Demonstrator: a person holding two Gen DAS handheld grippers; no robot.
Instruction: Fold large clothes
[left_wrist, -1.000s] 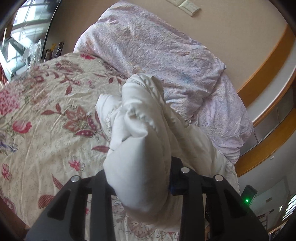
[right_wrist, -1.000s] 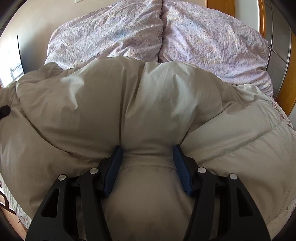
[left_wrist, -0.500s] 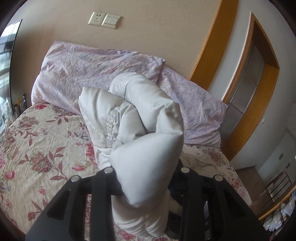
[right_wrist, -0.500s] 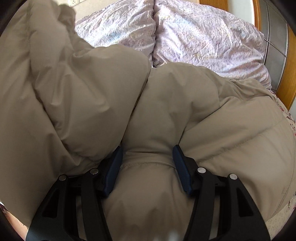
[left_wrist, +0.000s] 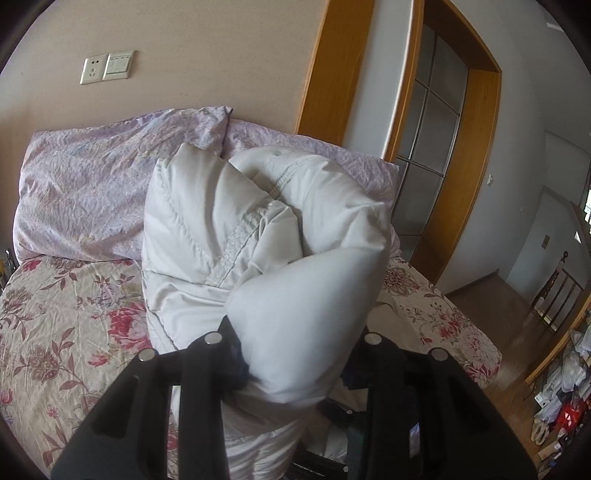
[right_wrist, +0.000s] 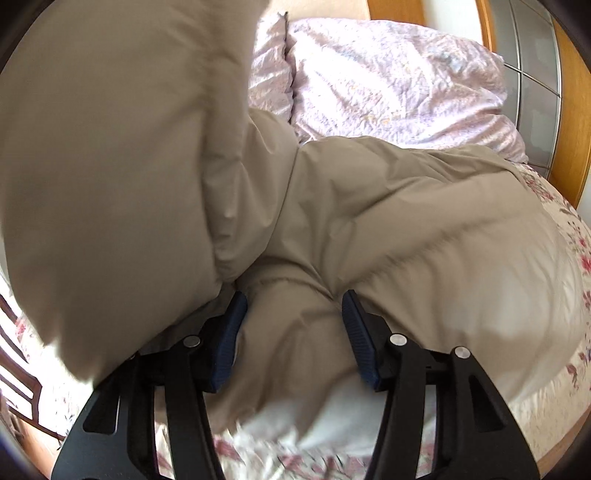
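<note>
A large puffy padded garment, a quilted coat (left_wrist: 258, 236) in off-white to beige cloth, fills the middle of both views above a bed (left_wrist: 62, 332) covered in a cream sheet with red flowers. The left gripper (left_wrist: 295, 354) is clamped on a thick bundled fold of it, held up off the bed; its pads are hidden behind the fabric. In the right wrist view the right gripper (right_wrist: 291, 325) pinches a ridge of the same coat between blue ribbed pads (right_wrist: 358, 332), with more cloth billowing from 9 to 12 o'clock.

The coat looks soft, bulky and light, with smooth, probably slippery shell fabric; stitched seams seem the firmest places to take hold. Two crinkled lilac pillows (left_wrist: 110, 192) lie at 11 o'clock against a beige wall.
</note>
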